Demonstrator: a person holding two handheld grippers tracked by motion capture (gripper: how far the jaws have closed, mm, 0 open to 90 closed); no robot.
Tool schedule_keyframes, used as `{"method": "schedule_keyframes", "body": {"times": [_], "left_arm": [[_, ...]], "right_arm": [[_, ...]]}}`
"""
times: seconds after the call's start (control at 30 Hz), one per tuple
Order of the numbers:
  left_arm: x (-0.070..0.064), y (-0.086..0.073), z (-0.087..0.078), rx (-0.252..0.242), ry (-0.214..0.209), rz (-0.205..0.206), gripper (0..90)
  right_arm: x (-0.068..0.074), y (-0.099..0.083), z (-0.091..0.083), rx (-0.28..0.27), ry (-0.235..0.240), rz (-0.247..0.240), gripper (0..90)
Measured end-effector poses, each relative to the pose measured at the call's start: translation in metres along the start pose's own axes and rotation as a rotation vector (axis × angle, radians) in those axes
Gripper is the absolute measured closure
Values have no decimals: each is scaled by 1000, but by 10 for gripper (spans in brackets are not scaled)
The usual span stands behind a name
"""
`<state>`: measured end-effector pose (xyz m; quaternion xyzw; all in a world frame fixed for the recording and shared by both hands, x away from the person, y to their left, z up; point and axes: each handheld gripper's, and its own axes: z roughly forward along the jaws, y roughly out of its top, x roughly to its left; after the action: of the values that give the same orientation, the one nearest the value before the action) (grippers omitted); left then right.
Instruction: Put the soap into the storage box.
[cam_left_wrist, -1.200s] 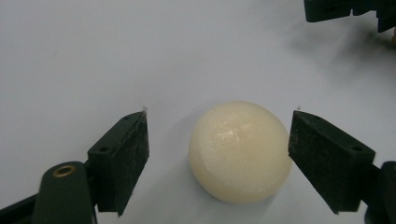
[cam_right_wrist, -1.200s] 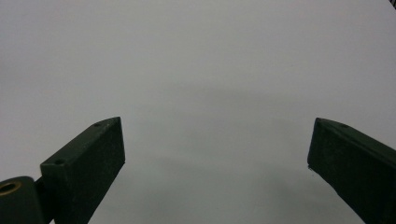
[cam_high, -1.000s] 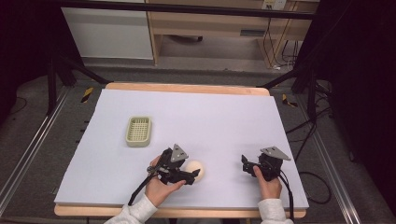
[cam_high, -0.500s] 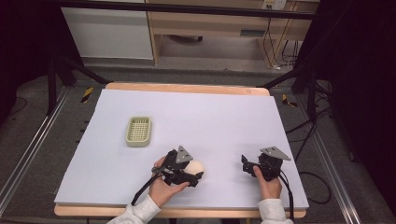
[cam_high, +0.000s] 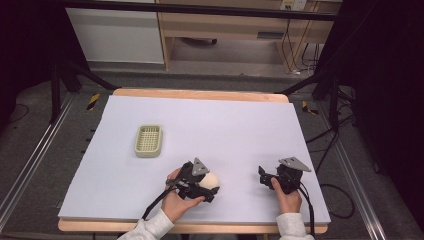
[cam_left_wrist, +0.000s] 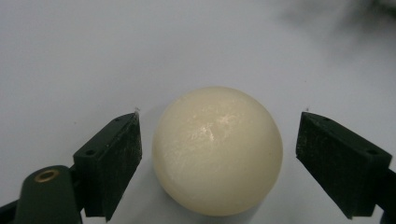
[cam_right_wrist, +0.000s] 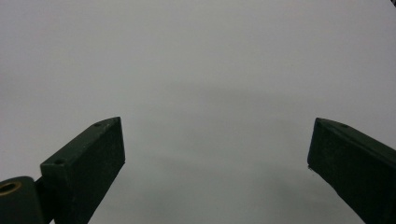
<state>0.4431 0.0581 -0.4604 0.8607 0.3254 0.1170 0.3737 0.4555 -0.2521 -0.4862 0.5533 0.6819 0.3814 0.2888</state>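
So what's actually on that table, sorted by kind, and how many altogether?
Cream ball, between the open jaws of the left gripper: 1
Pale green slotted tray: 1
Hand-held grippers, counting the right gripper, also open: 2
Total: 4

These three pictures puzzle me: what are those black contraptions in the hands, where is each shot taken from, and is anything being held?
A person sits at a table covered in pale sheet, holding a hand-operated gripper in each hand. The wide picture comes from a camera overhead; the two close-ups come from cameras riding on each gripper. The left gripper is open with its jaws either side of a cream ball, not squeezing it. The right gripper is open over bare sheet. A small green basket lies farther back on the left.
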Motion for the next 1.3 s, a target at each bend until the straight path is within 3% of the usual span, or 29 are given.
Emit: {"method": "schedule_keyframes", "body": {"times": [0.8,1.3], "left_arm": [[-1,-4,12,48,14,0,224],[-1,-6,17,66,15,0,227]], "right_arm": [[0,0,0,2,0,-2,44],[0,0,0,2,0,-3,44]]}}
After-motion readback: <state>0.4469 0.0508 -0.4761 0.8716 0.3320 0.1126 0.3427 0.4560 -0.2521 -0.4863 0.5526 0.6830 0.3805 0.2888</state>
